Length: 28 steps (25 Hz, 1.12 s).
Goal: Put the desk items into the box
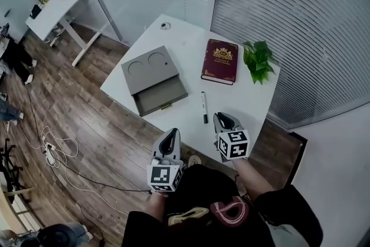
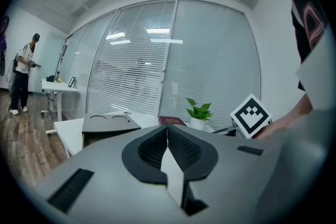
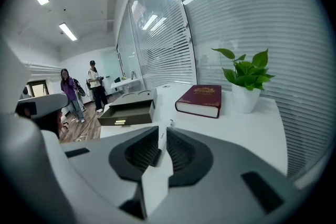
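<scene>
Grippers shown at the near edge of the white desk, before any item is taken. The left gripper is held off the desk over the floor, with its jaws pressed together and nothing between them. It is judged to be kept in reserve. The right gripper is lowered toward the marker, which is seen just beyond its tips in the right gripper view. Its jaws are parted by a narrow gap and nothing is pinched. This is judged to be an approach for a first pick.

The marker lies flat on the desk between the grey box and the right gripper, apart from both. Its long axis runs away from the person, almost in line with the right gripper's jaws. Which end bears the cap cannot be told. A turn of the wrist is judged necessary for a grip across the barrel.

The box's drawer is pulled out toward the near side, presumably to receive items. The red book and the potted plant rest farther back.
</scene>
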Each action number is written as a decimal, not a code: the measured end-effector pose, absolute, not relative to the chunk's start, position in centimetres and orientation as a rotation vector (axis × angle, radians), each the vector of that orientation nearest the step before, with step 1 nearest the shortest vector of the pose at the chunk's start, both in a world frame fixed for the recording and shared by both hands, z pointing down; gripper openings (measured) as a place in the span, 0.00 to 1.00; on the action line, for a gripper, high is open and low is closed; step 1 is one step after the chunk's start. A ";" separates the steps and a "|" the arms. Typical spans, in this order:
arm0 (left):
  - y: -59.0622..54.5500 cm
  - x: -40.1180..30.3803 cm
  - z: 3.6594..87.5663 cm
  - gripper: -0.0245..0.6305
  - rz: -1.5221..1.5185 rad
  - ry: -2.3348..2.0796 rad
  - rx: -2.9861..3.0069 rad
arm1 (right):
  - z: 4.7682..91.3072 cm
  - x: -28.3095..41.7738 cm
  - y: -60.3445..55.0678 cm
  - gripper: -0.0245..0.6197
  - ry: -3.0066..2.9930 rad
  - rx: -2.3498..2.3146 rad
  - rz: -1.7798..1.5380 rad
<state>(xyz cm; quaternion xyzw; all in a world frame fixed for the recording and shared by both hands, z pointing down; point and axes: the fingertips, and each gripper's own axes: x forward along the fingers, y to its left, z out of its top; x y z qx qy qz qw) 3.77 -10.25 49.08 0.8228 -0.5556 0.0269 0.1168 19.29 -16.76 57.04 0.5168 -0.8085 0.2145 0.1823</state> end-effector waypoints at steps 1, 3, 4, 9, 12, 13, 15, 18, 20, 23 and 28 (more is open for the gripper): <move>-10.6 3.5 49.0 0.06 0.076 -1.627 2.407 | 57.1 19.1 -17.1 0.13 -2.274 1.454 0.609; -11.4 2.9 48.9 0.06 0.070 -1.633 2.407 | 57.4 18.6 -18.0 0.19 -2.262 1.438 0.619; -11.8 2.6 48.8 0.06 0.067 -1.636 2.406 | 57.7 18.3 -18.4 0.22 -2.256 1.428 0.624; -13.1 0.6 49.2 0.07 0.075 -1.642 2.382 | 59.3 16.9 -20.1 0.24 -2.193 1.398 0.650; -13.9 -0.7 49.3 0.06 0.074 -1.643 2.364 | 60.3 16.1 -21.1 0.24 -2.151 1.391 0.660; -14.3 -1.2 49.2 0.06 0.072 -1.645 2.364 | 60.7 16.0 -21.4 0.24 -2.135 1.392 0.664; -14.8 -2.0 49.0 0.06 0.065 -1.647 2.365 | 61.5 15.8 -21.9 0.24 -2.100 1.395 0.673; -15.4 -3.1 49.2 0.06 0.069 -1.642 2.363 | 62.7 15.8 -22.5 0.23 -2.047 1.400 0.689; -15.8 -3.8 49.3 0.07 0.076 -1.638 2.362 | 63.2 15.8 -22.8 0.23 -2.017 1.411 0.701; -16.4 -4.8 49.5 0.06 0.075 -1.644 2.348 | 63.7 16.1 -23.3 0.22 -1.981 1.418 0.699; -17.5 -6.2 49.5 0.06 0.081 -1.645 2.340 | 64.8 15.9 -23.5 0.22 -1.936 1.401 0.681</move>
